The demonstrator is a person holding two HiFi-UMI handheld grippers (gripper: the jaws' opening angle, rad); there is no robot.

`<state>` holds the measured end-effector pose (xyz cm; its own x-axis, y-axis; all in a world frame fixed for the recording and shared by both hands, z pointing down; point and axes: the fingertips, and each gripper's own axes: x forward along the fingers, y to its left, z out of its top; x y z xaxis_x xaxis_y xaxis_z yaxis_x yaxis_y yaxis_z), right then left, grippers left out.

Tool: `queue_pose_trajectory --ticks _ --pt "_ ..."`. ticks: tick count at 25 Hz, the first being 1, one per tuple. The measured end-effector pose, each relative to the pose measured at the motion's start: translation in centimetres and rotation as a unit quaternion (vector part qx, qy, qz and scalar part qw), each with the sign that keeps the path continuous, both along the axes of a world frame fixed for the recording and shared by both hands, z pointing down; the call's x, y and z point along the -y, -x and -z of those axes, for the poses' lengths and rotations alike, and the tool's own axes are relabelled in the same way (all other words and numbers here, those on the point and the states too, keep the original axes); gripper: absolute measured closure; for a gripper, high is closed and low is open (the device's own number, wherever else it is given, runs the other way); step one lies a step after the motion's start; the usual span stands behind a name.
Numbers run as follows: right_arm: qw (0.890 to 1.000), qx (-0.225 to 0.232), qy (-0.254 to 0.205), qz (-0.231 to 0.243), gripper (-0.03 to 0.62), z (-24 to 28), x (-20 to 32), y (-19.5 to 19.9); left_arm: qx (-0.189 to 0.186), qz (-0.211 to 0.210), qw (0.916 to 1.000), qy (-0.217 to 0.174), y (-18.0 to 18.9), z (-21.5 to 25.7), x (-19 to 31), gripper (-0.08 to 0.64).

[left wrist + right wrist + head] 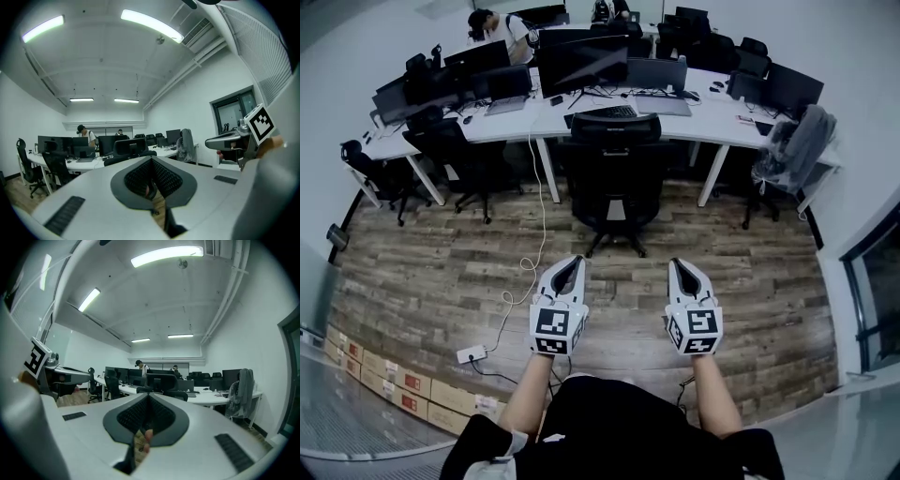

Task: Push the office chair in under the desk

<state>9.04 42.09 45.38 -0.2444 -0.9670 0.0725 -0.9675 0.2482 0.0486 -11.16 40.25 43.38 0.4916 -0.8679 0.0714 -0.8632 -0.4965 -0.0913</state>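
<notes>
A black office chair (614, 178) stands straight ahead of me with its back toward me, its seat partly under the white desk (516, 120). My left gripper (569, 269) and right gripper (682, 270) hover side by side over the wood floor, well short of the chair, both shut with nothing between their jaws. The chair's back (129, 147) shows far off in the left gripper view. The right gripper view shows that backrest (161, 382) far off too, beyond the closed jaws.
Monitors (581, 64) and keyboards crowd the desk. Other black chairs (455, 155) stand to the left, and one draped with a grey jacket (802, 141) to the right. A white cable and power strip (472, 354) lie on the floor at left. A person (502, 33) works at the far desks.
</notes>
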Motion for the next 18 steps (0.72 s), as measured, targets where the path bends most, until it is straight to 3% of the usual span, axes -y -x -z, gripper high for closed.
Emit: queue_pose_trajectory --ticks 5,8,18 --pt "1.0 -0.016 0.003 0.016 0.568 -0.9 0.0 0.1 0.01 0.006 0.9999 -0.004 -0.5 -0.3 -0.1 0.546" --pt "0.999 -0.033 0.004 0.025 0.568 -0.9 0.5 0.2 -0.006 0.008 0.9999 0.004 -0.6 -0.5 0.3 0.546" --pt "1.0 -0.003 -0.006 0.019 0.568 -0.5 3.9 0.3 -0.018 0.005 0.9998 -0.004 -0.9 -0.1 4.3 0.546"
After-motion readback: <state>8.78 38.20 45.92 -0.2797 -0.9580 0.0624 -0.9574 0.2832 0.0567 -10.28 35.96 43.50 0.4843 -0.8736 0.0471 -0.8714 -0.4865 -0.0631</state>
